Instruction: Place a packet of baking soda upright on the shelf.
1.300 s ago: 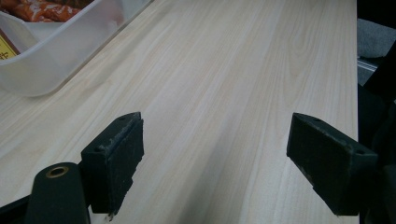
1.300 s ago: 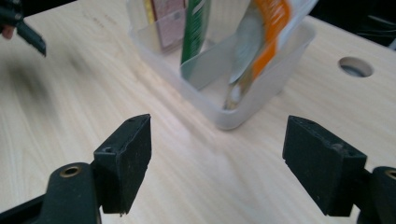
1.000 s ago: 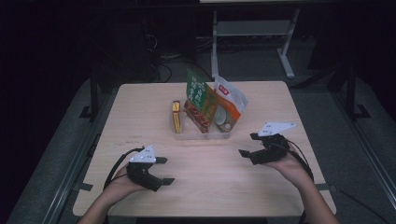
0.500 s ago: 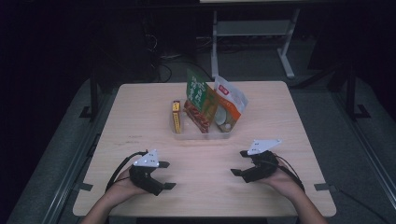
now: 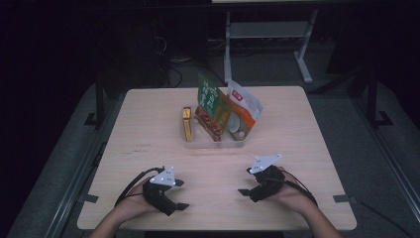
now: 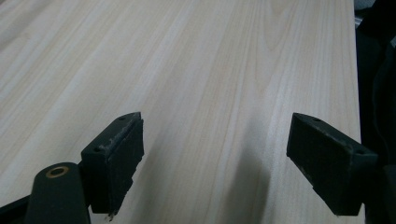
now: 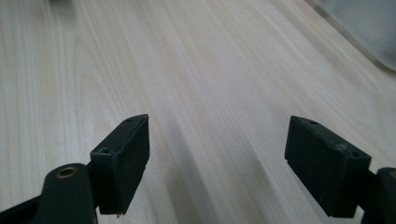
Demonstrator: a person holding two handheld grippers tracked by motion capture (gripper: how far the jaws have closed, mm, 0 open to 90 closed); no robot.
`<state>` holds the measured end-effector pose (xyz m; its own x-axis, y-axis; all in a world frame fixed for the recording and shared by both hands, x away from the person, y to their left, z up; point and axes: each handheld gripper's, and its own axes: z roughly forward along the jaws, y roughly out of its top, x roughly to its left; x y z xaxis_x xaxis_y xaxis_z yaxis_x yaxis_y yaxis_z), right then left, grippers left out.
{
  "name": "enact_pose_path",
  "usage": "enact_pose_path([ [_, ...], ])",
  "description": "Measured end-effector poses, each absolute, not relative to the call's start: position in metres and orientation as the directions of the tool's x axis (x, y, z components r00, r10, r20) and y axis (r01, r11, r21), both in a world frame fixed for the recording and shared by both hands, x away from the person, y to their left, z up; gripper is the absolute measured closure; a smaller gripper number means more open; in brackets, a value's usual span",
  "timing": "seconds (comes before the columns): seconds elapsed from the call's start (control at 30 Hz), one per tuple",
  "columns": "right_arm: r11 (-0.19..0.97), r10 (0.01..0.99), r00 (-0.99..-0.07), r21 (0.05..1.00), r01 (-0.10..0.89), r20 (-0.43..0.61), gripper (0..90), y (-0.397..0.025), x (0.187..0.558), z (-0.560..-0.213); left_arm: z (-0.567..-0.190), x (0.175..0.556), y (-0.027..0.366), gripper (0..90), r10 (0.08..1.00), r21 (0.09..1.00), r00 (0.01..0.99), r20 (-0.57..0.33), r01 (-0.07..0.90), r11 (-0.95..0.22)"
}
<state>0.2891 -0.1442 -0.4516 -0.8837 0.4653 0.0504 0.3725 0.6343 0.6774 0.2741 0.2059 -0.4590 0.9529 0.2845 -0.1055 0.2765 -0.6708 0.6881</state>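
Left gripper (image 5: 181,197) and right gripper (image 5: 244,184): jaws spread wide, nothing between, both low over bare table (image 5: 148,134). Tray (image 5: 213,144) of snack packets (image 5: 214,106) sits well ahead, between the two.

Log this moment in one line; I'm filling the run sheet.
left gripper: open, empty | right gripper: open, empty | snack packets: upright in clear bin

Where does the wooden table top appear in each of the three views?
High view: the table top lies in the middle of the picture.
Left gripper view: it runs behind the left gripper, its edge at right.
Right gripper view: it runs behind the right gripper.
Shared landmark: its pale wood grain.
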Motion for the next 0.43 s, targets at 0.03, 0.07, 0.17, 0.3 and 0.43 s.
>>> enact_pose_path([
  [0.03, 0.638, 0.459, -0.887, 0.675, 0.370, 0.053, 21.9, -0.1434, 0.2888, -0.4522, -0.4591, 0.2740, 0.2056, 18.5, 0.283, 0.687, 0.953, -0.106, 0.276, -0.672],
  [0.07, 0.646, 0.452, -0.891, 0.673, 0.360, 0.043, 21.9, -0.1435, 0.2891, -0.4525, -0.4590, 0.2742, 0.2053, 18.5, 0.279, 0.687, 0.955, -0.103, 0.271, -0.674],
  [0.17, 0.655, 0.445, -0.894, 0.666, 0.357, 0.041, 21.9, -0.1428, 0.2886, -0.4533, -0.4588, 0.2745, 0.2048, 18.6, 0.273, 0.684, 0.957, -0.096, 0.263, -0.681],
  [0.3, 0.662, 0.439, -0.898, 0.661, 0.352, 0.038, 21.9, -0.1419, 0.2881, -0.4542, -0.4586, 0.2739, 0.2038, 18.7, 0.271, 0.685, 0.957, -0.101, 0.264, -0.679],
  [0.43, 0.661, 0.435, -0.899, 0.665, 0.348, 0.039, 21.4, -0.1417, 0.2869, -0.4532, -0.4581, 0.2744, 0.2030, 18.7, 0.270, 0.693, 0.958, -0.098, 0.261, -0.672],
])
